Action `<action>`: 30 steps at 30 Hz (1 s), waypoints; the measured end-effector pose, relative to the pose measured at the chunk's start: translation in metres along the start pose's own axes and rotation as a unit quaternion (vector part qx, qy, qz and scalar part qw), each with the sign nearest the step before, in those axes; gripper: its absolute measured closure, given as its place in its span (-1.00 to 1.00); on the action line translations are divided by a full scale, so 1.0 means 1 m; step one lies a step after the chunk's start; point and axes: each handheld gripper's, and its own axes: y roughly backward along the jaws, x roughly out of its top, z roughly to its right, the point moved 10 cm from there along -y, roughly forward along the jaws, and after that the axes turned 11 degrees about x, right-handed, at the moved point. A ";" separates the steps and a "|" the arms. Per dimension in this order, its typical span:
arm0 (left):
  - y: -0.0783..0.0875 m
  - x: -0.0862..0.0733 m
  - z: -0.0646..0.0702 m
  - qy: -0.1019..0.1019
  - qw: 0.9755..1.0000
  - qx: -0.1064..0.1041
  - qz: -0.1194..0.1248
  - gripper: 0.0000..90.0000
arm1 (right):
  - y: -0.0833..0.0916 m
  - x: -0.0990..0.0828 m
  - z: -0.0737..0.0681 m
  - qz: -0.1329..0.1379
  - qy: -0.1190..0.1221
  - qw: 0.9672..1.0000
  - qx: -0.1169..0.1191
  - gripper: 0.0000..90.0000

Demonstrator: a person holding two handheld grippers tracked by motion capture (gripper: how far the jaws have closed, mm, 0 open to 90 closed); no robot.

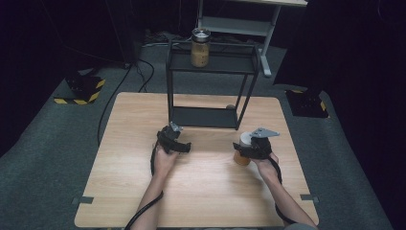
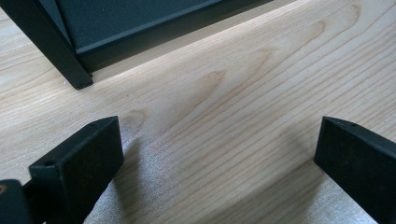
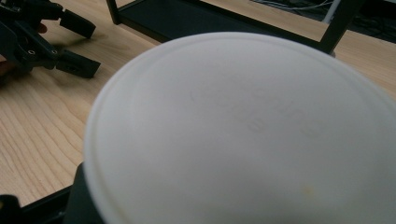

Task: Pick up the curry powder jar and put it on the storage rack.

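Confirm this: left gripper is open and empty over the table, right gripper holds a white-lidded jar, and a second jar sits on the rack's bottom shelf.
One error: the second jar sits on the rack's top shelf, not the bottom, as the high view shows. The rest holds: the left gripper is open and empty over the table, and the right gripper holds a white-lidded jar.

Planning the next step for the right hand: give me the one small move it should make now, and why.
Probably lift the white-lidded jar toward the black shelf. The right gripper looks closed around it, its lid close up in the right gripper view; another jar already stands on the top tier, the bottom tier is free, and the left gripper is open over bare table.
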 end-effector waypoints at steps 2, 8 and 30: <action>0.000 0.000 0.000 0.000 1.000 0.000 0.000 -0.97 | 0.000 0.001 0.000 -0.002 0.002 1.000 0.003 -0.20; 0.000 0.000 0.000 0.000 1.000 0.000 0.000 -0.97 | 0.000 0.005 -0.002 0.003 0.002 1.000 0.010 -0.20; 0.000 0.000 0.000 0.000 1.000 0.000 0.000 -0.97 | 0.033 0.068 -0.004 0.033 0.022 0.999 0.037 -0.20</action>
